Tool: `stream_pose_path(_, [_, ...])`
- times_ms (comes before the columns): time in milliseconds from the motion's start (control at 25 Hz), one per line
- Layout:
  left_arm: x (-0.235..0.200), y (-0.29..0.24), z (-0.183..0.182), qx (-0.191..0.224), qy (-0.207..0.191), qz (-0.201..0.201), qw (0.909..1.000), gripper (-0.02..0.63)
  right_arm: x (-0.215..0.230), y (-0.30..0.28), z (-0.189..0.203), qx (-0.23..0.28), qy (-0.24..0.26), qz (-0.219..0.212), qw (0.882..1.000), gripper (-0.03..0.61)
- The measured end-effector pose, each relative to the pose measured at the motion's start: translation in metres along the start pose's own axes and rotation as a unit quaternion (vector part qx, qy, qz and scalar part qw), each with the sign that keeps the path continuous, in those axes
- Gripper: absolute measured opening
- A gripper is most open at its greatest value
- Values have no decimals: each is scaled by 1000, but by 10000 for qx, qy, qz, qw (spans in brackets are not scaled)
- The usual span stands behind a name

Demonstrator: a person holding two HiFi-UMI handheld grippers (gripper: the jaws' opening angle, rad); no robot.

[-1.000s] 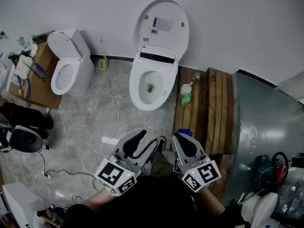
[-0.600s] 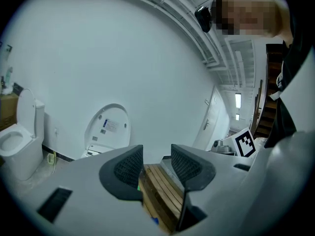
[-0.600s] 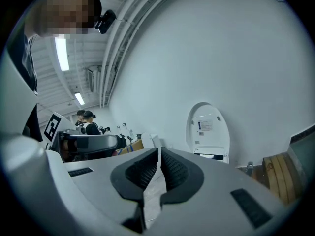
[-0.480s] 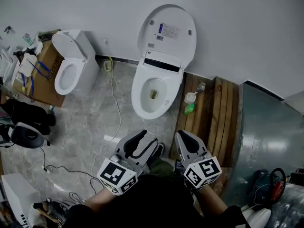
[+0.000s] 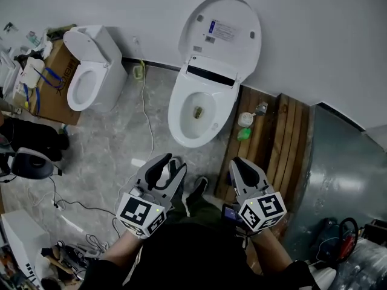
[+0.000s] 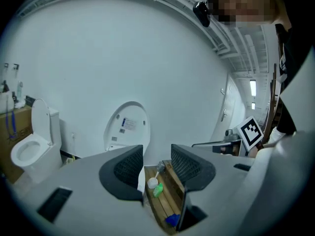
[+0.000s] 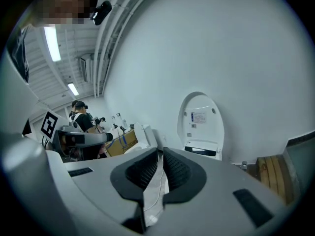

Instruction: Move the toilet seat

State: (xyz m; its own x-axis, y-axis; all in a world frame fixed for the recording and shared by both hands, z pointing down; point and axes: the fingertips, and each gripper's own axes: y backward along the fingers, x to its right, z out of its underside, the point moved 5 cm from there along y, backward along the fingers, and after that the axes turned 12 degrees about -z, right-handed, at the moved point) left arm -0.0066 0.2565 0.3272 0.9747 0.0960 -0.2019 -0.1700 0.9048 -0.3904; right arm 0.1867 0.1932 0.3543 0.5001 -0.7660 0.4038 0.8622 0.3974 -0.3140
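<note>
A white toilet stands against the wall, its seat and lid (image 5: pixel 222 34) raised upright with a label on the underside, above the open bowl (image 5: pixel 195 112). Both grippers are held low and close to my body, well short of the toilet. My left gripper (image 5: pixel 171 164) is open, with a gap between its pads and nothing in it. My right gripper (image 5: pixel 240 164) is shut and empty. In the left gripper view the raised lid (image 6: pixel 127 128) shows beyond the left gripper (image 6: pixel 156 162). In the right gripper view the lid (image 7: pixel 201 121) stands ahead of the right gripper (image 7: pixel 160 157).
A smaller white toilet (image 5: pixel 89 72) and a cardboard box (image 5: pixel 53 84) stand at the left. A cable (image 5: pixel 146 122) runs over the marble floor. Right of the bowl lie wooden slats (image 5: pixel 275 139) with a green bottle (image 5: pixel 244 135) and a white cup (image 5: pixel 245 119). A grey metal surface (image 5: pixel 344 168) is far right.
The toilet now sits slightly higher and further right in the head view. My left gripper has shifted a little to the left. Both jaws stand as before.
</note>
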Motion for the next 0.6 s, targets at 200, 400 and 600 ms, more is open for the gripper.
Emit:
stream_pose_path(200, [-40, -31, 13, -267, -159, -97, 9995, 187, 23, -24, -3, -77, -86, 207, 9997, 41])
stream_pose_path(400, [-81, -72, 19, -513, -216, -27, 9984, 187, 46, -57, 0, -225, -236, 482, 9983, 41])
stream_pose_path(600, [-114, -104, 28, -749, -306, 117, 9967, 189, 56, -95, 4, -375, -403, 592, 9967, 41])
